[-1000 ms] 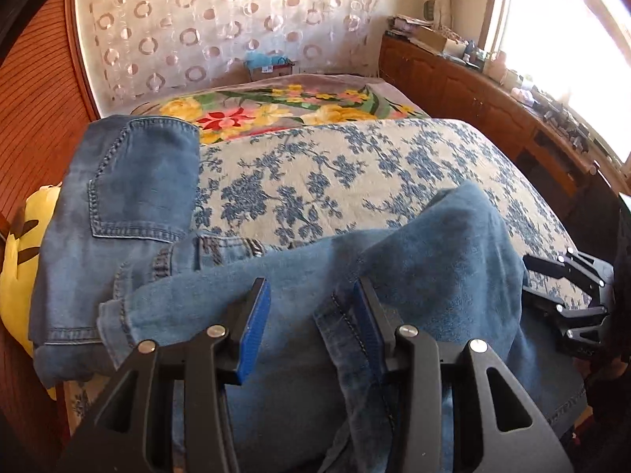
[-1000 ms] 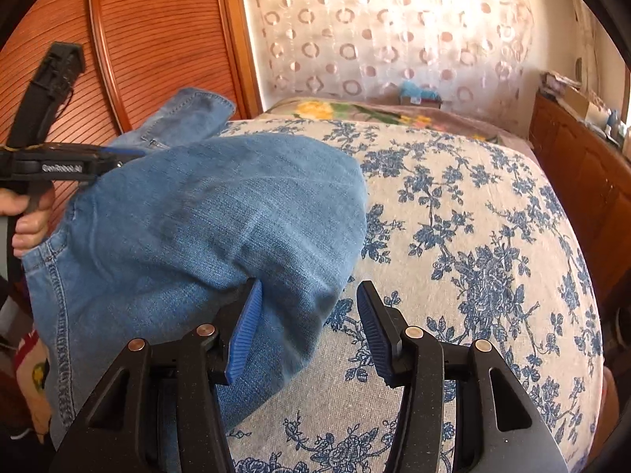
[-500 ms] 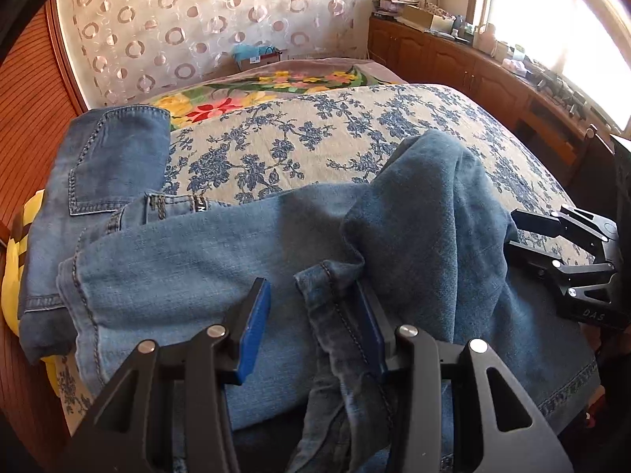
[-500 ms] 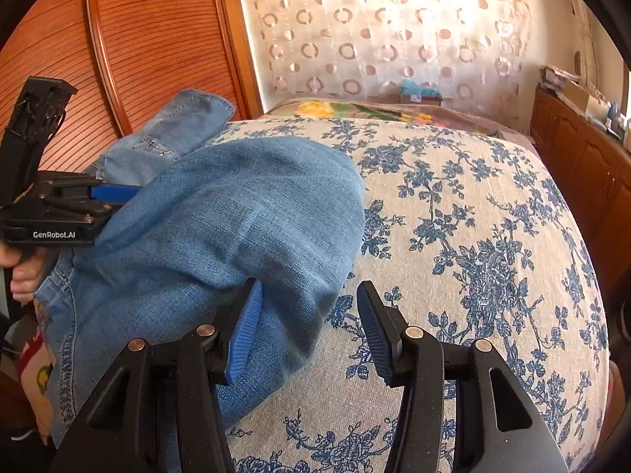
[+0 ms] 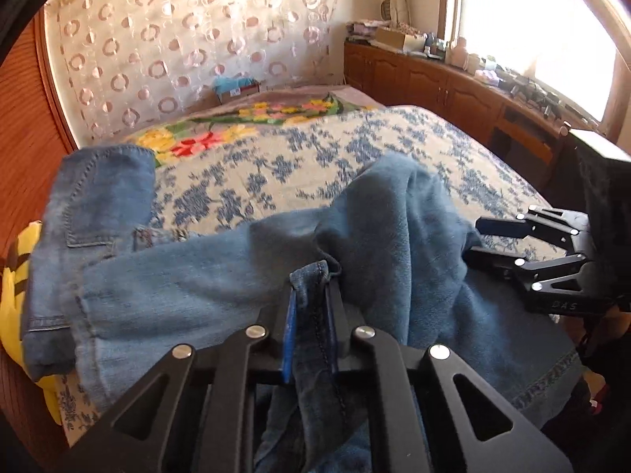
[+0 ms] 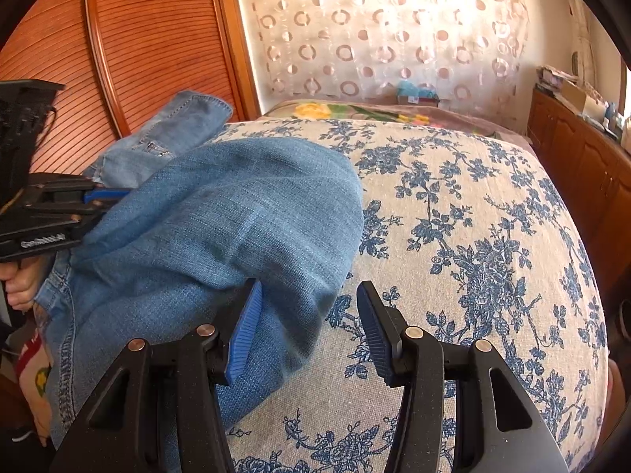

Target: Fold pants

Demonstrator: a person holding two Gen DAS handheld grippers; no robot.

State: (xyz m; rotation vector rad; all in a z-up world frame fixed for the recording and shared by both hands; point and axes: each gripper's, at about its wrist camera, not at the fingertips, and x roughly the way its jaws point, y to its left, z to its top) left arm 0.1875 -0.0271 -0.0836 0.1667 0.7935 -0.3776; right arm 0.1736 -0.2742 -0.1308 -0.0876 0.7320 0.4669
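Note:
Blue denim pants [image 5: 189, 276] lie across the near side of a bed, waist and back pocket at the far left, a leg bunched into a hump [image 5: 398, 216] in the middle. My left gripper [image 5: 311, 295] is shut on a hemmed edge of the pants [image 5: 311, 276]. In the right wrist view the pants [image 6: 221, 228] fill the left half. My right gripper [image 6: 309, 315] is open, its left finger against the denim fold, its right finger over the bedspread. It also shows at the right of the left wrist view [image 5: 489, 240].
The bed has a cream bedspread with blue flowers [image 6: 473, 236] and a bright floral blanket [image 5: 252, 122] at the far end. A wooden headboard [image 6: 118, 39] stands to the left, a yellow pillow [image 5: 15, 244] beside it. Wooden cabinets [image 5: 453, 86] run along the right under a window.
My left gripper was open around the pants' hem and has closed on it. The right gripper has stayed open at the fold, barely moving.

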